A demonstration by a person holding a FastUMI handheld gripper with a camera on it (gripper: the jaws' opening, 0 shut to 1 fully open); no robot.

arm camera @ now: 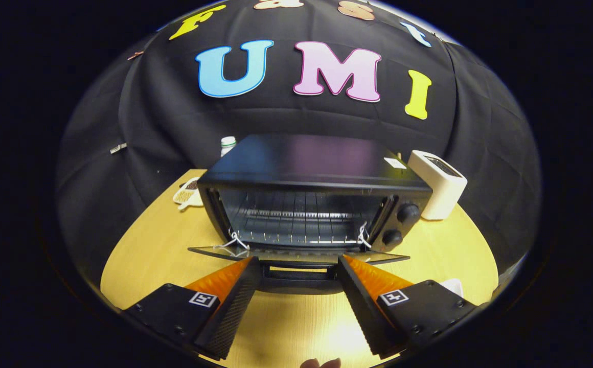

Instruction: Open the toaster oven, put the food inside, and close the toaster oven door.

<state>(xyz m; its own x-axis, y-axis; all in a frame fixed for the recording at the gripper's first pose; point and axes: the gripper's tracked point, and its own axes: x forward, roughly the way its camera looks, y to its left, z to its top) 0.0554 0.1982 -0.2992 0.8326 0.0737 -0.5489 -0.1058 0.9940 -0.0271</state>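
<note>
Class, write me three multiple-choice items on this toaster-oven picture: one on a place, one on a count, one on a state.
1. Where does the white slot toaster stand?
A. beside the black toaster oven, on its knob side
B. on top of it
C. inside it

2. How many round knobs show on the oven's front?
A. one
B. two
C. four

3. How is the oven's glass door?
A. shut
B. folded down open
C. taken off

Key:
1 A, it sits on the wooden table next to the knobs.
2 B, one above the other.
3 B, the wire rack is exposed, and the open claw flanks the door handle.
</note>
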